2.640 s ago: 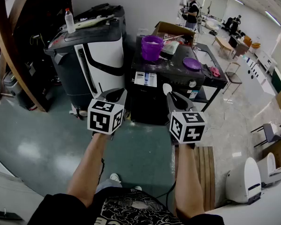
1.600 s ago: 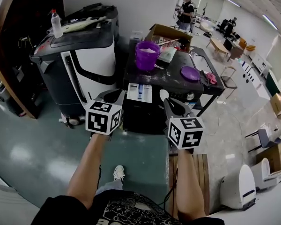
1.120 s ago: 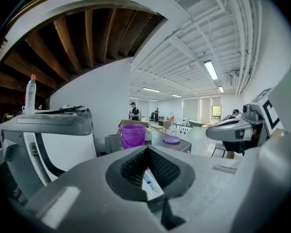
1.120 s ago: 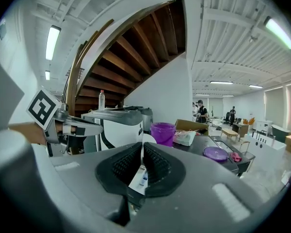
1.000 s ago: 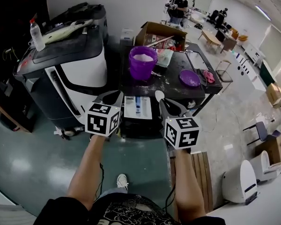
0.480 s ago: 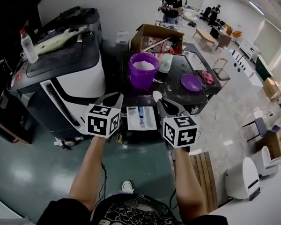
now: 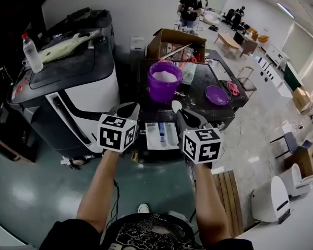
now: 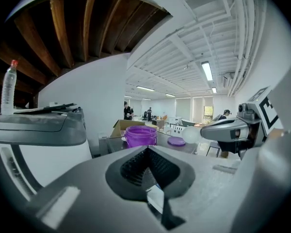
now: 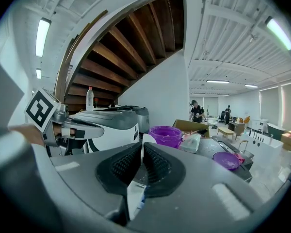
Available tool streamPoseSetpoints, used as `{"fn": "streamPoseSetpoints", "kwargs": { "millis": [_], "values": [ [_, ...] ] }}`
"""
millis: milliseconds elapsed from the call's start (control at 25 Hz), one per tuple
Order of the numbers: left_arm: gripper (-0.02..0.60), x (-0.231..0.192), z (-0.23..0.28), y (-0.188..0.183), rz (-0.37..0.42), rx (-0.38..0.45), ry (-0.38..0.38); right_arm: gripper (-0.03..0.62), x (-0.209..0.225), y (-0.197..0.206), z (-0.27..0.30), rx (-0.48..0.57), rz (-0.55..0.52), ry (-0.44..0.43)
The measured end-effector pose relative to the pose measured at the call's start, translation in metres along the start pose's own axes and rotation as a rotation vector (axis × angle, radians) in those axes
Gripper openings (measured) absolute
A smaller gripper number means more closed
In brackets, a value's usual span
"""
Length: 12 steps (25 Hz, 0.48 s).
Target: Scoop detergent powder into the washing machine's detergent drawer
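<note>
A purple tub (image 7: 165, 80) of white powder stands on the black washing machine (image 7: 198, 95), with its purple lid (image 7: 216, 95) lying to the right. The white detergent drawer (image 7: 161, 134) is pulled out at the machine's front, between and just beyond my two grippers. My right gripper (image 7: 183, 113) is shut on a white scoop (image 7: 176, 107) whose round bowl sticks out past the jaws, short of the tub (image 9: 166, 135). My left gripper (image 7: 126, 107) is shut and holds nothing. The left gripper view shows the scoop (image 8: 190, 135) at the right gripper's tip.
A large grey and white machine (image 7: 68, 82) with a water bottle (image 7: 31, 52) on it stands left of the washer. A cardboard box (image 7: 175, 41) sits behind the tub. A wooden pallet (image 7: 227, 191) lies on the floor at right. A person (image 7: 189, 7) stands far back.
I have come closer to the washing machine, so the drawer now lies just beyond the grippers. Both grippers keep their pose, the right one still holding the scoop.
</note>
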<state>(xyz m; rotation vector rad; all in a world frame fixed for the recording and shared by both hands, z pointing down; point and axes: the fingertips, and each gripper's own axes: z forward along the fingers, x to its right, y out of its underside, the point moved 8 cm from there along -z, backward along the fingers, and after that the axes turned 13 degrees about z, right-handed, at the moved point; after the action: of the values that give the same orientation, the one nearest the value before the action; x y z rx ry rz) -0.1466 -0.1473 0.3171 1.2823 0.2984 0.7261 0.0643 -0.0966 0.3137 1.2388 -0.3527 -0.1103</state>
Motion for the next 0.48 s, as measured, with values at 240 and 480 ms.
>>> {"fn": "streamPoseSetpoints", "kwargs": {
  "millis": [240, 480],
  "values": [
    [0.000, -0.007, 0.004, 0.000, 0.003, -0.003, 0.001, 0.035, 0.001, -0.004, 0.008, 0.010, 0.003, -0.002],
    [0.000, -0.012, 0.016, -0.002, 0.009, 0.004, -0.007, 0.035, 0.013, -0.013, 0.020, 0.022, -0.012, -0.005]
  ]
}}
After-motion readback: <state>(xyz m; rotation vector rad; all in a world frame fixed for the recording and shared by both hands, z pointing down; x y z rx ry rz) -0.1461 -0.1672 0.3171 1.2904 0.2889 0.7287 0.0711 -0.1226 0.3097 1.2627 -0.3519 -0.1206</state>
